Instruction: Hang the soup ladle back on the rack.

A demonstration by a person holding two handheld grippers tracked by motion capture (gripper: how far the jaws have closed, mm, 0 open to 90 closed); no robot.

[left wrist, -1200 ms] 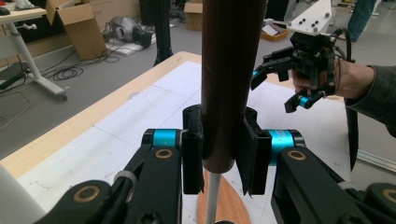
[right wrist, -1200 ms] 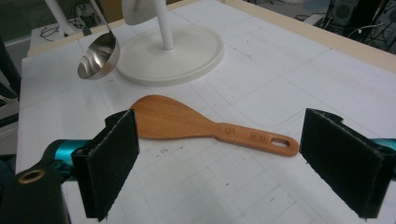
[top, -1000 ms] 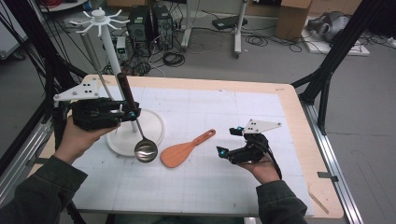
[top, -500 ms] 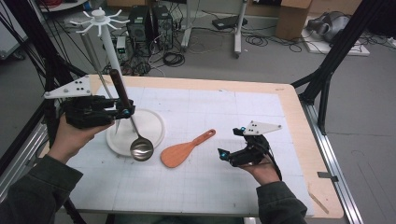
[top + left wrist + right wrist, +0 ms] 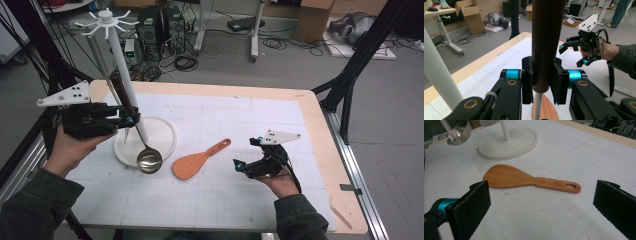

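High view: the left gripper (image 5: 131, 120) is raised over the left side of the table (image 5: 310, 107), its jaws clamped on the dark brown handle of a ladle (image 5: 149, 160). The ladle hangs nearly upright, slightly tilted; a thin metal shaft runs down from the handle to a round, polished steel bowl, which sits low at the front edge of the white round base (image 5: 162, 132) of a hook stand (image 5: 107, 20). The stand's white post rises just behind the handle. A wooden spatula (image 5: 192, 162) lies flat on the white mat between the two grippers, blade toward the ladle, handle pointing up and right. The right gripper (image 5: 246, 156) is held low beside it, jaws apart.

Left gripper view: both black jaws press on the dark wooden handle (image 5: 547, 45), which ends just below them where the pale shaft begins. The spatula's reddish blade (image 5: 546, 107) shows beneath. The right gripper (image 5: 574, 53) sits farther off, jaws spread.

Right gripper view: the jaws stand wide apart, framing the spatula (image 5: 524, 180). It is orange-brown wood with an oval blade, a stamped mark and a slotted handle end. The ladle bowl (image 5: 459, 132) hangs at top left, clear of the mat, beside the stand base (image 5: 519, 143).
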